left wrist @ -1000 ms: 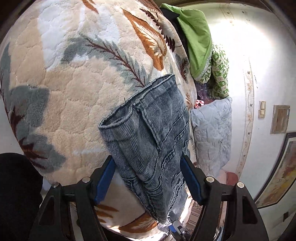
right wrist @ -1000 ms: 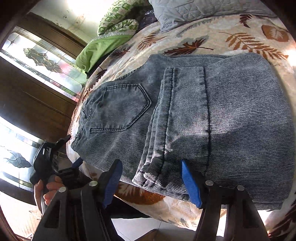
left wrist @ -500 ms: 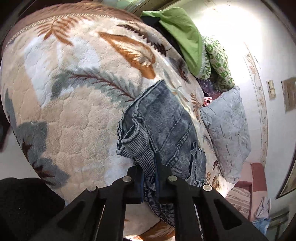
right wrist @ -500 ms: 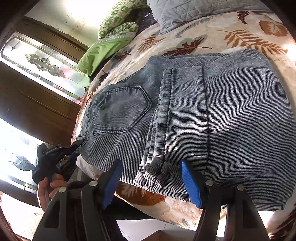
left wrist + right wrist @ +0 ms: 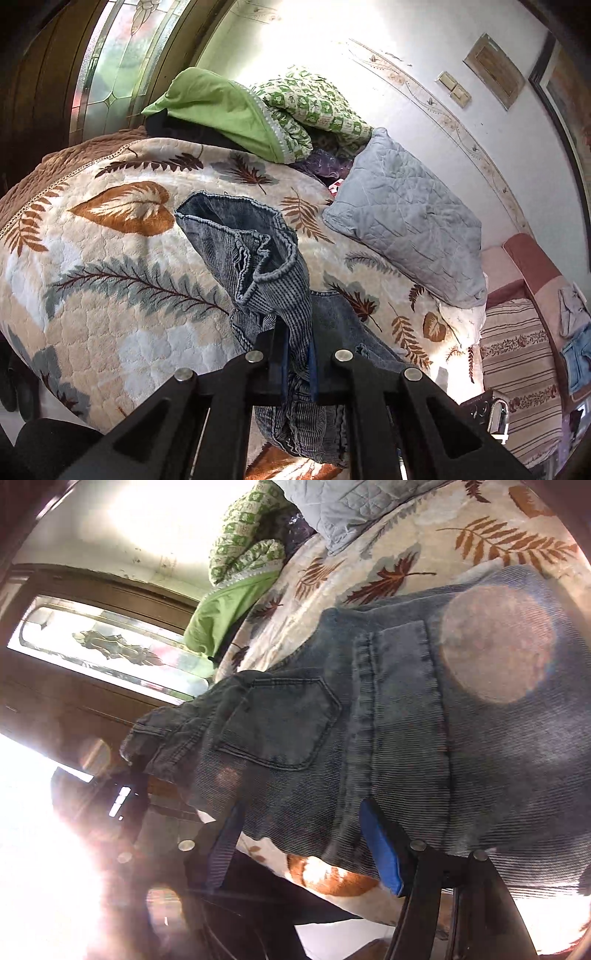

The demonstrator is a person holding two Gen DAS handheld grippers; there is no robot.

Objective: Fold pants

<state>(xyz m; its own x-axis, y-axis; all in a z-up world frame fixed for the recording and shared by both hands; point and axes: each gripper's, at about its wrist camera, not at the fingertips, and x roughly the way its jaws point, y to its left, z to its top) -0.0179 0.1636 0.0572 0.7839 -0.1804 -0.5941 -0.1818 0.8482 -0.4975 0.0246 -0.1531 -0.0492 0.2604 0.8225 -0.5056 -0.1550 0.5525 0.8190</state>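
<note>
Grey-blue corduroy pants (image 5: pixel 258 258) lie on a leaf-patterned blanket (image 5: pixel 110 280) on a bed. My left gripper (image 5: pixel 297 354) is shut on a bunched edge of the pants and holds it lifted off the blanket. In the right wrist view the pants (image 5: pixel 388 720) are spread flat, back pocket up, with a folded leg lying over them. My right gripper (image 5: pixel 299 834) is open, its blue pads on either side of the pants' near edge at the bed's rim. Glare and a lens flare blur the left part of that view.
A grey quilted pillow (image 5: pixel 406 221) and a heap of green bedding (image 5: pixel 258 110) lie at the head of the bed. A striped sofa (image 5: pixel 524 354) stands to the right. A dark wooden cabinet with patterned glass (image 5: pixel 99 646) stands beyond the bed.
My left gripper shut on the pants' edge and lifted it, tilting up toward the pillows. My right gripper stayed open and shifted left along the pants' near edge.
</note>
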